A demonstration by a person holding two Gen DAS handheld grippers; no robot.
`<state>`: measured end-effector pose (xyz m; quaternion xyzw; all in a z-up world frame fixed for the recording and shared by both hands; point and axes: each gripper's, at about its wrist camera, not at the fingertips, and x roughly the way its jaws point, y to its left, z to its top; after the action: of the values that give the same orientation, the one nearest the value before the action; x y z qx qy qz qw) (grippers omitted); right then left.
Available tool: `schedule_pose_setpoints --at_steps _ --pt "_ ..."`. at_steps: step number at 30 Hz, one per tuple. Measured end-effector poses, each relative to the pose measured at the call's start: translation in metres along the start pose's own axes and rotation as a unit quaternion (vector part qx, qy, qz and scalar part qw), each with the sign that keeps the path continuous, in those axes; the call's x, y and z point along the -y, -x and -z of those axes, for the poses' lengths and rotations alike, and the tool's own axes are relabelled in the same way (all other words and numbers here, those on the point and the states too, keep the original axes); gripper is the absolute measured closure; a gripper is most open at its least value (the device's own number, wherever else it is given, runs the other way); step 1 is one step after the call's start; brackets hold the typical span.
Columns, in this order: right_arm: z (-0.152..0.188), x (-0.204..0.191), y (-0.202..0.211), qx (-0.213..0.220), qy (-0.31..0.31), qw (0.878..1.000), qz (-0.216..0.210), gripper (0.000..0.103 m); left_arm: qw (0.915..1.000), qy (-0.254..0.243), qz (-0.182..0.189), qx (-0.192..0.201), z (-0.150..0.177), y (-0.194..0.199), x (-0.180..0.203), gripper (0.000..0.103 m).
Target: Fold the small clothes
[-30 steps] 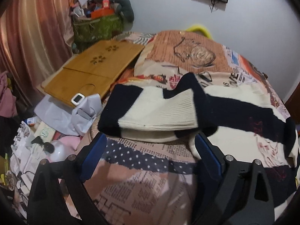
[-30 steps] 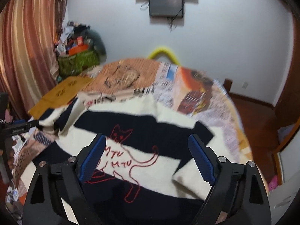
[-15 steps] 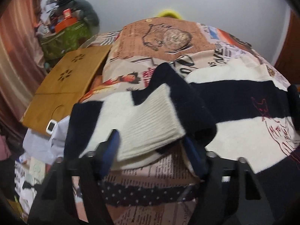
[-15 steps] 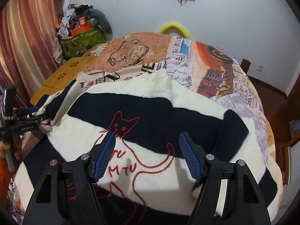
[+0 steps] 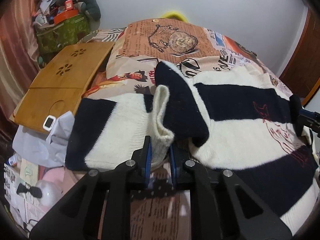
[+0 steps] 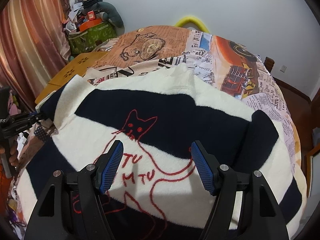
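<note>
Left gripper [image 5: 160, 156] pinched tight on sleeve cuff [image 5: 161, 138]; sleeve runs left off sweater [image 6: 160, 140], which lies flat on bed [image 6: 250, 76]. Right gripper [image 6: 157, 168] wide open, holding nothing, over sweater's cat print. Left arm nearer; fold goes rightward.

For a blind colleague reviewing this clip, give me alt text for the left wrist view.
The left gripper is shut on the ribbed cream cuff of a fuzzy navy-and-cream striped sweater spread on a newspaper-print bedspread. A bamboo lap tray lies to the left.
</note>
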<state>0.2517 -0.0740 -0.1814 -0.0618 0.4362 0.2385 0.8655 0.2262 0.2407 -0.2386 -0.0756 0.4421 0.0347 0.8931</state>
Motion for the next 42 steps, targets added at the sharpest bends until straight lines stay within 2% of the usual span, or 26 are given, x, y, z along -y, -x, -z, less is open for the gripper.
schedule_pose_setpoints --at_steps 5,10,16,20,22,25,30,34,39,42 --pt "-0.002 -0.012 0.003 0.000 0.014 1.000 -0.005 0.036 0.9996 -0.004 0.026 -0.008 0.009 0.019 -0.001 0.087" --pt "-0.005 -0.032 0.000 -0.008 0.037 0.999 -0.018 0.035 0.9997 -0.014 0.020 -0.008 0.011 0.025 0.002 0.087" --pt "-0.013 -0.059 -0.008 -0.012 0.056 0.998 -0.033 0.029 0.9994 0.012 0.033 -0.007 0.004 0.021 -0.004 0.087" --pt "-0.017 -0.074 -0.016 -0.018 0.061 0.997 -0.045 0.029 0.9991 0.036 0.025 -0.003 -0.007 0.014 -0.013 0.094" --pt "-0.018 -0.081 -0.018 -0.023 0.060 0.996 -0.055 0.029 0.9989 0.044 0.013 0.007 -0.014 0.017 -0.012 0.095" --pt "-0.024 -0.091 -0.016 -0.018 0.068 0.995 -0.065 0.029 0.9983 0.045 0.016 0.032 -0.026 0.030 -0.007 0.095" --pt "-0.039 -0.091 0.011 0.028 0.060 0.996 -0.065 0.029 0.9946 0.018 0.050 0.089 -0.053 0.066 0.031 0.095" --pt "-0.045 -0.068 0.037 0.060 0.038 0.996 -0.058 0.029 0.9901 -0.012 0.082 0.113 -0.081 0.080 0.077 0.095" --pt "-0.038 -0.033 0.060 0.072 0.027 0.997 -0.026 0.029 0.9852 -0.047 0.118 0.115 -0.107 0.075 0.142 0.095" --pt "-0.029 -0.005 0.070 0.076 0.015 0.997 -0.009 0.029 0.9824 -0.072 0.140 0.101 -0.112 0.060 0.190 0.095"
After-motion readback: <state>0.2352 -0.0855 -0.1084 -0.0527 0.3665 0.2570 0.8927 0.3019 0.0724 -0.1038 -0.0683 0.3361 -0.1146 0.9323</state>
